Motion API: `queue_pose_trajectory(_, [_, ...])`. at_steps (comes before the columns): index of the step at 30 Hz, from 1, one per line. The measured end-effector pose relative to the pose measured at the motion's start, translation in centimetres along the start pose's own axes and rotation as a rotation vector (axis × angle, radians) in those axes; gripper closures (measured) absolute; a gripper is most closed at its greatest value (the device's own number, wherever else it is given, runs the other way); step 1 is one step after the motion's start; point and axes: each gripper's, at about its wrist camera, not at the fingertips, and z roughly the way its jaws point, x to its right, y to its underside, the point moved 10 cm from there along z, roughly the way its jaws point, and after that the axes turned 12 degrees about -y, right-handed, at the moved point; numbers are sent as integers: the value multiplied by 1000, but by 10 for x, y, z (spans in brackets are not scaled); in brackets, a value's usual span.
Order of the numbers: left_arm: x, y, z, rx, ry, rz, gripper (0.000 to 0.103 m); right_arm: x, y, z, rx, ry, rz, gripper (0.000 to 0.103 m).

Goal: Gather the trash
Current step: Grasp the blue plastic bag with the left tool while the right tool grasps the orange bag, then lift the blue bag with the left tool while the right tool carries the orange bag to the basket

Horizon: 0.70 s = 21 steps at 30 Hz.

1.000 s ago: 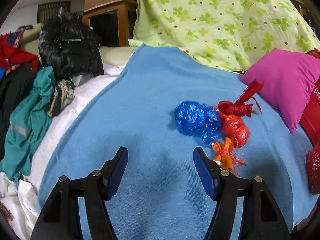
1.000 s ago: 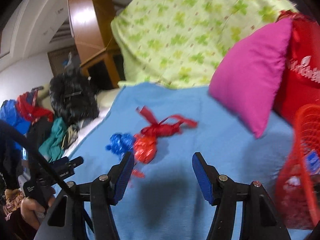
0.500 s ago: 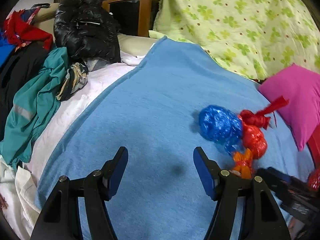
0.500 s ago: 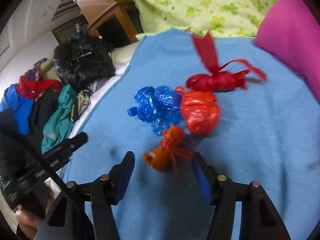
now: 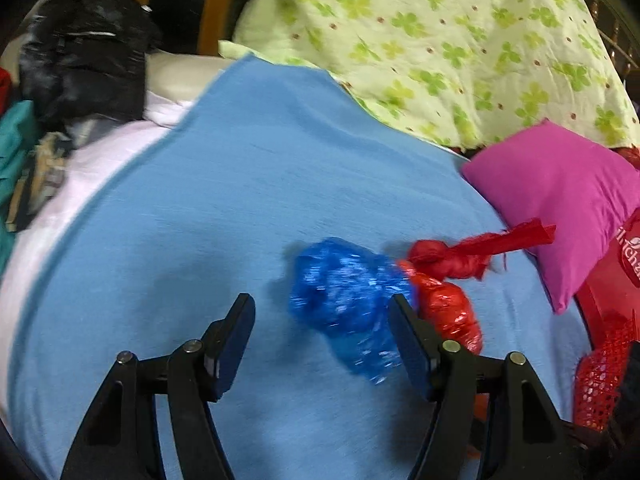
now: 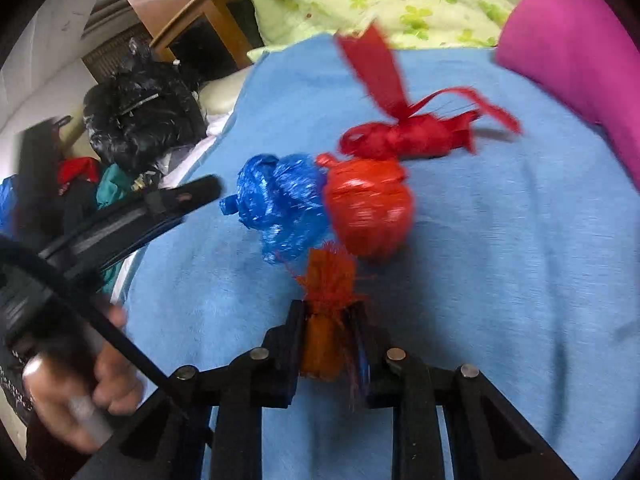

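Clamping an orange wad (image 6: 326, 312) between both pads: right gripper (image 6: 329, 334), jaws squeezed nearly together, wad's frayed top poking out above the fingertips, low over a blue blanket (image 6: 500, 248). Just beyond, touching one another: blue bag (image 6: 280, 204), red bag (image 6: 370, 210), knotted red bag (image 6: 404, 138) behind. Opening now, roughly half spread: left gripper (image 5: 322, 344), pads pressing on nothing, blue bag lying partly between its fingers, close to the right one. Near the right edge: pink pillow (image 5: 560, 192) and red mesh basket (image 5: 600, 376).
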Motion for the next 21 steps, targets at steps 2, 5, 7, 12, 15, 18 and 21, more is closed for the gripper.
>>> queue_pose_trajectory(2, [5,-1,8,-19,8,-17,31,3,1,-16,18,-5,5,79])
queue_pose_trajectory(5, [11,0,22,-49,8,-29,31,11,4,-37,44,5,8,79])
queue_pose_trajectory(7, [14,1,29,-67,21,-40,31,15,6,-46,60,15,11,79])
queue_pose_trajectory(12, [17,6,35,-81,41,-61,62,20,6,-66,98,30,-2,79])
queue_pose_trajectory(15, [15,5,24,-44,23,-47,70,18,6,-77,131,34,-17,79])
queue_pose_trajectory(18, [11,0,6,23,1,-30,71,17,3,-88,167,39,-37,79])
queue_pose_trajectory(21, [5,-4,-24,106,-19,-16,71,13,0,-104,211,38,-62,79])
